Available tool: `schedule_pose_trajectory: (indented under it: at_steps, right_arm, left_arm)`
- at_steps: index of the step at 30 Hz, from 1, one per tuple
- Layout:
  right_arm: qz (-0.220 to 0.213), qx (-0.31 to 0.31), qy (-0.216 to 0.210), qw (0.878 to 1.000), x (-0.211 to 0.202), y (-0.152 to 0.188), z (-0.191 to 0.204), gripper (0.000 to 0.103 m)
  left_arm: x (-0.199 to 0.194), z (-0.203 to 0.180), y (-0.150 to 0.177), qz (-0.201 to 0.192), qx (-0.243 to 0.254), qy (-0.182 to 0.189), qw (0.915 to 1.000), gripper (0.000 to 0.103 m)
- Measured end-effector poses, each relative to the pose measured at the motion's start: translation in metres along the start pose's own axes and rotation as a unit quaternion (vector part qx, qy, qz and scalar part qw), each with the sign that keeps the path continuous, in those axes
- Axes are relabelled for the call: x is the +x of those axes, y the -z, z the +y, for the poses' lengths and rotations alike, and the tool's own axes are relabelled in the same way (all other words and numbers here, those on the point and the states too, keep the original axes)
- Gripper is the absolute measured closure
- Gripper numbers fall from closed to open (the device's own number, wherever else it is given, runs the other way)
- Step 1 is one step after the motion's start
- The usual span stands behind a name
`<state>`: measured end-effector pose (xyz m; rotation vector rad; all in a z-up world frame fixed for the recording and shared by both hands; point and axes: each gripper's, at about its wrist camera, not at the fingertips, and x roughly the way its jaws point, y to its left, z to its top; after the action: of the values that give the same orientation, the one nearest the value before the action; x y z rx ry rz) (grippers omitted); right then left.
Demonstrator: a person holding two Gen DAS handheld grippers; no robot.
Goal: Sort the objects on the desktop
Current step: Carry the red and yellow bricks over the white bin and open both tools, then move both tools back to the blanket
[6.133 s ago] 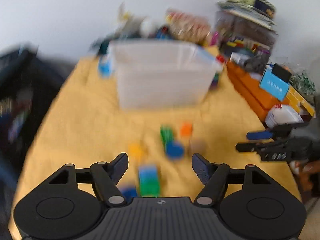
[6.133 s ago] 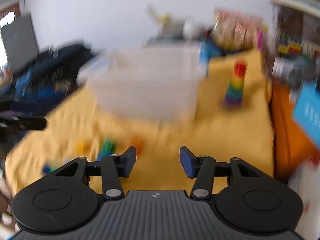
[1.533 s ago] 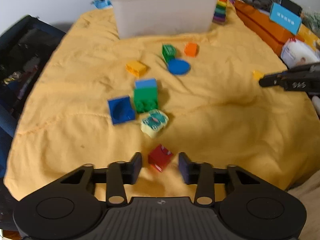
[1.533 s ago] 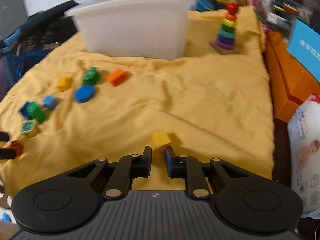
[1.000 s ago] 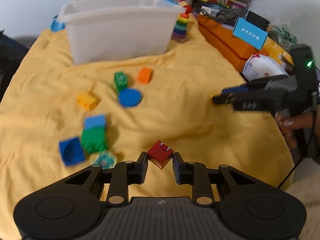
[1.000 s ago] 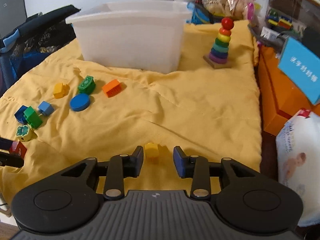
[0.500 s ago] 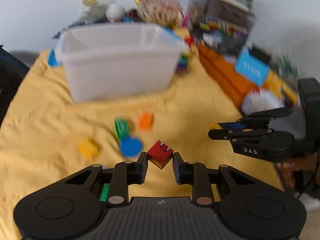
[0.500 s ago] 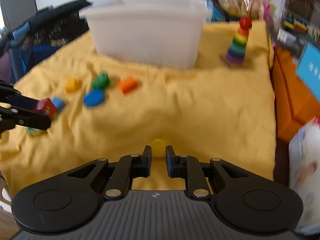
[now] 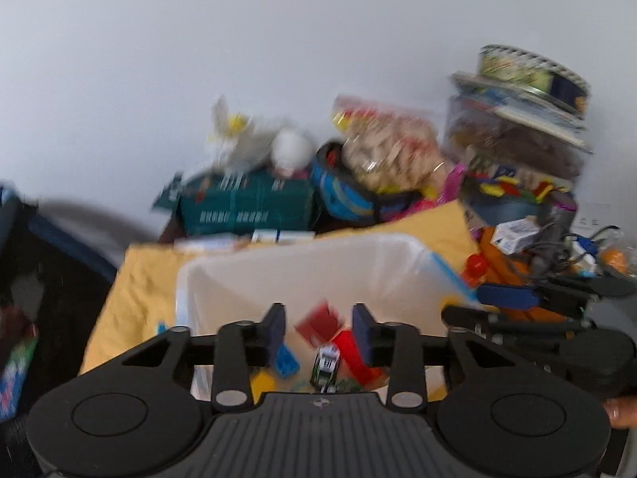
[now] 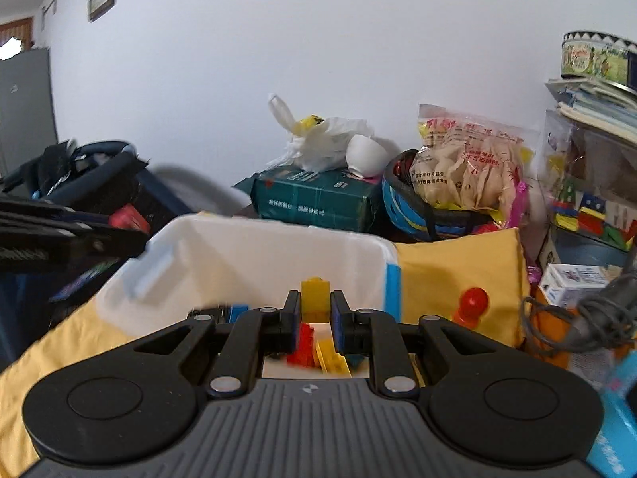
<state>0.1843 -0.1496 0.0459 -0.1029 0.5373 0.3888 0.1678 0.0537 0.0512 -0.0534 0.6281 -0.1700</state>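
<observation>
Both grippers hang over the white plastic bin (image 9: 302, 263), which also shows in the right wrist view (image 10: 254, 255). My left gripper (image 9: 318, 328) is open; the red block (image 9: 318, 323) is blurred between its spread fingers, loose above the bin. My right gripper (image 10: 315, 315) is shut on the small yellow block (image 10: 315, 298) above the bin. Several toys lie in the bin, among them a red brick (image 9: 352, 354), a blue piece (image 9: 286, 360) and a yellow brick (image 10: 330, 354).
The bin stands on a yellow cloth (image 10: 458, 271). Behind it are a green box (image 10: 318, 199), a snack bag (image 10: 466, 167) and a white plastic bag (image 10: 318, 139). A stacking toy's red knob (image 10: 471, 300) rises at the right. Cluttered shelves (image 9: 517, 139) stand at far right.
Both grippers rose from the cloth and moved forward over the bin. My left gripper opened and let go of the red block. My right gripper still holds the yellow block.
</observation>
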Motion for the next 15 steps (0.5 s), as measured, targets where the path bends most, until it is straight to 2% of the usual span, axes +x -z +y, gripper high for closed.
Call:
schedule_pose_trajectory:
  at_steps: [1, 2, 3, 4, 6, 7, 11, 15]
  right_arm:
    - [0.015, 0.001, 0.0, 1.0, 0.006, 0.003, 0.0, 0.057]
    - [0.02, 0.008, -0.008, 1.0, 0.004, 0.007, -0.002, 0.062]
    - [0.013, 0.015, -0.028, 0.999, -0.004, 0.014, -0.004, 0.071]
    - [0.008, 0.014, -0.036, 0.999, -0.015, 0.023, -0.005, 0.07]
    - [0.016, -0.006, -0.041, 0.999, -0.035, 0.044, -0.001, 0.07]
    - [0.026, -0.015, -0.048, 0.998, -0.045, 0.061, 0.001, 0.07]
    - [0.105, 0.012, -0.082, 0.991, -0.053, 0.111, 0.002, 0.07]
    - [0.157, -0.016, -0.076, 0.985, -0.049, 0.146, 0.018, 0.07]
  left_arm:
    - [-0.002, 0.003, 0.006, 0.002, -0.011, 0.007, 0.9999, 0.061]
    - [-0.009, 0.004, 0.013, -0.004, -0.012, 0.017, 0.9998, 0.061]
    - [-0.018, 0.005, 0.021, -0.009, -0.006, 0.02, 0.9997, 0.061]
    - [-0.032, 0.005, 0.033, -0.015, 0.006, 0.014, 0.9998, 0.059]
    - [-0.054, 0.01, 0.057, -0.02, 0.023, 0.005, 0.9995, 0.049]
    - [-0.066, 0.013, 0.073, -0.016, 0.027, 0.003, 0.9995, 0.047]
    - [-0.095, 0.026, 0.131, 0.032, 0.039, -0.018, 0.9986, 0.045]
    - [-0.106, 0.027, 0.184, 0.095, 0.033, -0.033, 0.9943, 0.045]
